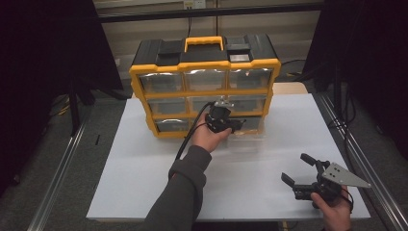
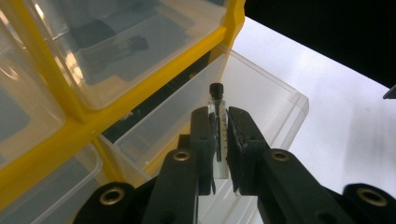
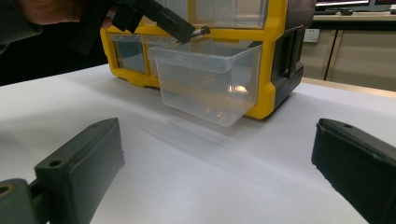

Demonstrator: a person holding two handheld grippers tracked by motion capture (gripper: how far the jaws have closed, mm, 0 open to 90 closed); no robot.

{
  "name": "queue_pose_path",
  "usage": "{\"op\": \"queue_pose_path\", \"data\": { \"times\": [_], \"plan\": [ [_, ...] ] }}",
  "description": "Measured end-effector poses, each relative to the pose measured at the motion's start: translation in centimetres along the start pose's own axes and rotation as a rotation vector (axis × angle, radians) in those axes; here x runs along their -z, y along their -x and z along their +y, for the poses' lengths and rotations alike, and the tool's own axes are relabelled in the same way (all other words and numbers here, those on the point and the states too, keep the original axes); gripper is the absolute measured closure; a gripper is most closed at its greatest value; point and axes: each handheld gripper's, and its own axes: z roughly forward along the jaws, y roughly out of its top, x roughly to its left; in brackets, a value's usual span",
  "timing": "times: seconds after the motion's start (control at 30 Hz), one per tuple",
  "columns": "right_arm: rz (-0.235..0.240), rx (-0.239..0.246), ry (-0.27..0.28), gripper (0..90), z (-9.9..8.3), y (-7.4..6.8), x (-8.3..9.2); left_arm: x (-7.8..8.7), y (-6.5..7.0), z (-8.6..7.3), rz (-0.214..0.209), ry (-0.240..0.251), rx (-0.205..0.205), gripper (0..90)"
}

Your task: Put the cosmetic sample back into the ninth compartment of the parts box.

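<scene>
The right gripper (image 3: 212,172) showed its two black jaws at the lower left and lower right of the frame, set wide apart with bare white table (image 3: 201,186) between them. In the upper middle stood a yellow and black organizer (image 3: 275,60), its clear drawer (image 3: 205,79) pulled out toward the camera. At the upper left, the left gripper (image 3: 194,31) reached down over the drawer's rim, pinching a small vial (image 3: 201,31) at its tip.

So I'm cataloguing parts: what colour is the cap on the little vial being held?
Black, on a clear vial with a cap; clearest in the left gripper view.
</scene>
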Motion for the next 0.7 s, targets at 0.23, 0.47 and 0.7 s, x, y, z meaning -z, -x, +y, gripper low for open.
{"op": "queue_pose_path", "data": {
  "times": [0.23, 0.47, 0.7],
  "plan": [
    [0.001, 0.001, 0.001, 1.5, 0.00, -0.04, -0.06, -0.04, -0.04, -0.11, 0.003, 0.001, 0.001, 81.2],
    [0.001, 0.000, 0.002, 1.5, 0.00, -0.04, -0.07, -0.19, -0.06, -0.17, 0.001, 0.001, -0.003, 81.2],
    [0.002, 0.000, 0.001, 1.5, -0.01, -0.03, -0.06, -0.40, -0.10, -0.31, 0.000, -0.003, -0.005, 81.2]
  ]
}}
